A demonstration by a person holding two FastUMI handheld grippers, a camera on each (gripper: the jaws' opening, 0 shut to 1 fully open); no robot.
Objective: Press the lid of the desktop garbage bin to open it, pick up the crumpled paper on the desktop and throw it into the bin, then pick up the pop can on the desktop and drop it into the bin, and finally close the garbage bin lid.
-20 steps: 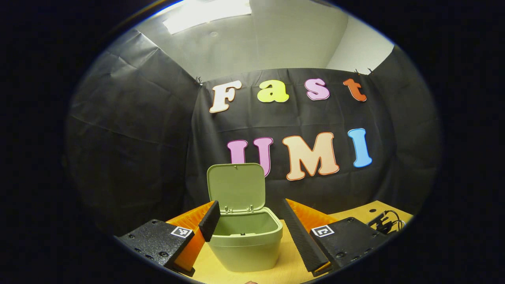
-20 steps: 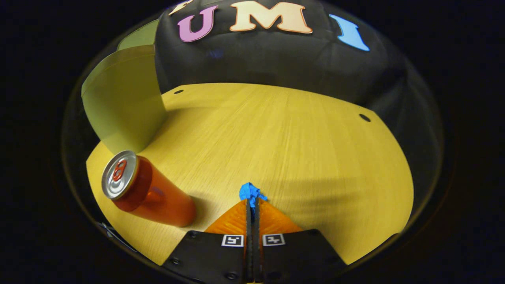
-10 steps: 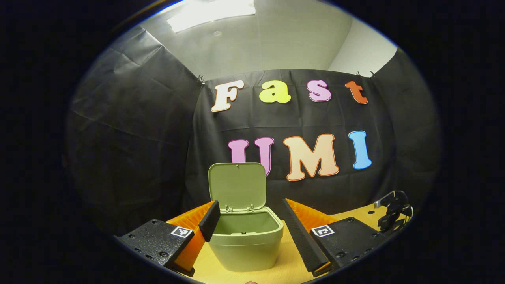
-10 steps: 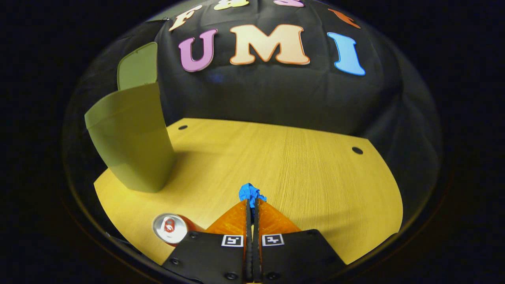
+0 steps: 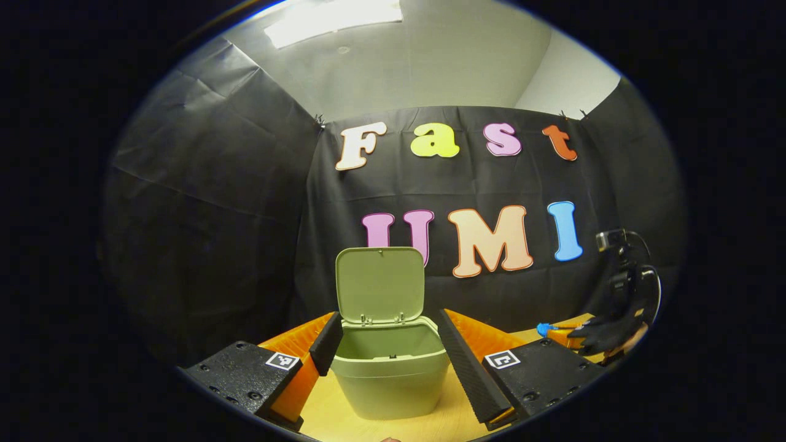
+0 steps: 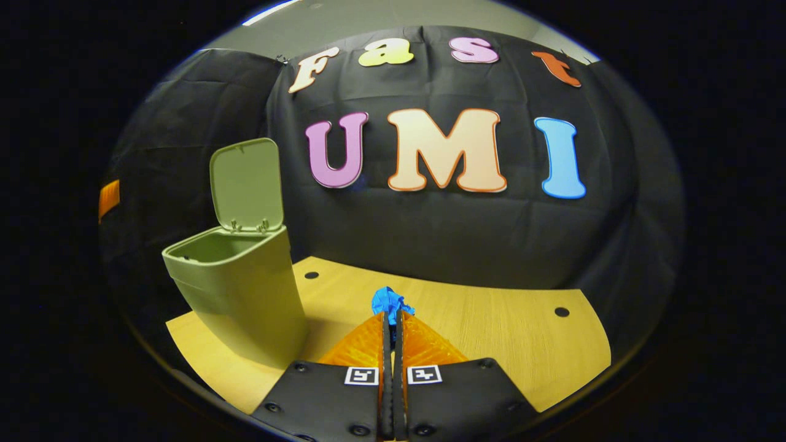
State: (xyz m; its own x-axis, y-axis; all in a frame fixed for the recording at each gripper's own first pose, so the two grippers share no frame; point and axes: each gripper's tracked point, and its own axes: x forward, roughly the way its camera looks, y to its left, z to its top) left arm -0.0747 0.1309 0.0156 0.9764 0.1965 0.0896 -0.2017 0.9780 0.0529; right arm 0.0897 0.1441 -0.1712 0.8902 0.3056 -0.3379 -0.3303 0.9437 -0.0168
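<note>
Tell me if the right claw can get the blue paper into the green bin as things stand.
Probably yes. The green plastic bin has its lid upright, mouth open, and the right claw, shut on the crumpled blue paper, has bare wooden table beside it.

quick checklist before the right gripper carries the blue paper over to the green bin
1. Square green plastic bin lid raised, mouth open: ok.
2. Crumpled blue paper pinched at the tips of the right gripper: ok.
3. Paper lifted off the wooden desktop: ok, seen in the left gripper view.
4. Left gripper open, one finger on each side of the bin, out of its mouth: ok.
5. Bin inside has room: cannot tell.
6. Paper above the bin: not ok, still to its side.
</note>
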